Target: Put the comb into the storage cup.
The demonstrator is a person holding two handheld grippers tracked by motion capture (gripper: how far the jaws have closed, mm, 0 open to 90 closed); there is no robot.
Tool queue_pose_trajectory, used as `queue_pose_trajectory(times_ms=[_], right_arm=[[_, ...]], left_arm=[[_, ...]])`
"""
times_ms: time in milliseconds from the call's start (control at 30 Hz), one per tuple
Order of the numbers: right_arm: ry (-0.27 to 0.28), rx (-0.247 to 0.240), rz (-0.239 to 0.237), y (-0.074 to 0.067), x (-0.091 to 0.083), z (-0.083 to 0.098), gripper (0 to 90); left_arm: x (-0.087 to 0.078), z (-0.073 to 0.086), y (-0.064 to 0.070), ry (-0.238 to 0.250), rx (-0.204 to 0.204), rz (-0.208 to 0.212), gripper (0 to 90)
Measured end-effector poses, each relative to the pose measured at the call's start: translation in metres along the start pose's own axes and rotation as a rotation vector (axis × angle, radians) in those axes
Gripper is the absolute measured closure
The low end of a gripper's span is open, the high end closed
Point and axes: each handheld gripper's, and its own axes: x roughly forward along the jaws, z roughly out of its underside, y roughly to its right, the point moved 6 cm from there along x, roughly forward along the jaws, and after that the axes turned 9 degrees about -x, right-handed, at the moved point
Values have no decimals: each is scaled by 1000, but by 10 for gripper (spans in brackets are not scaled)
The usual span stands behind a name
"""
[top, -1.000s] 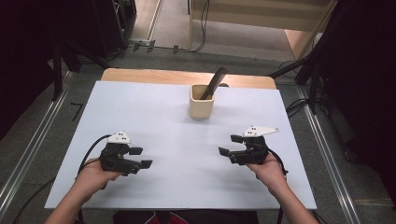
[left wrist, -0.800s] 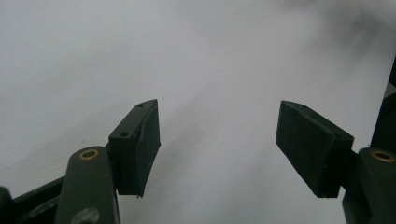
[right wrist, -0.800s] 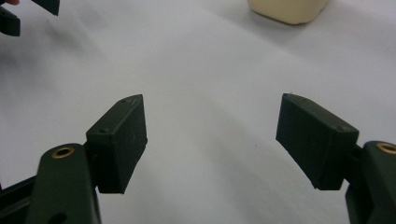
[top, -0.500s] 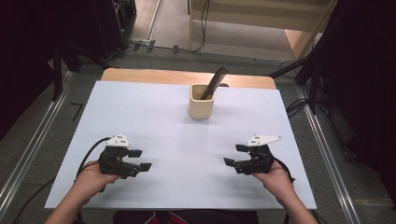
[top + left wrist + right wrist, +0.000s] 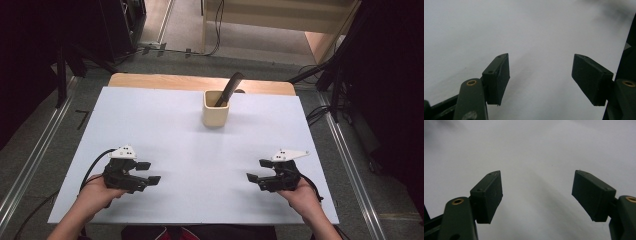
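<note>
We hold both grippers, left and right, low over the sheet, jaws spread and empty. The cup with its leaning tool stands well apart; a careless reach could tip it.

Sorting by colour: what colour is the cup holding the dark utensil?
Cream cup, clearest in the high view.

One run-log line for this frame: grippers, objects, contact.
left gripper: open, empty | right gripper: open, empty | cream square cup: upright, dark utensil leaning inside | white table sheet | contact: none
</note>
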Motion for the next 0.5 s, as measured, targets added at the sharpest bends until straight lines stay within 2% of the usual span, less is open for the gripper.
queue_pose_trajectory(times_ms=[233, 300, 500], right_arm=[[-17, 8, 9, 4, 0, 5, 227], [-27, 5, 25, 5, 1, 6, 227], [-19, 8, 21, 6, 1, 6, 227]], left_arm=[[-1, 2, -2, 0, -9, -1, 317], [-1, 2, -2, 2, -9, -2, 317], [-3, 0, -1, 24, -8, -6, 317]])
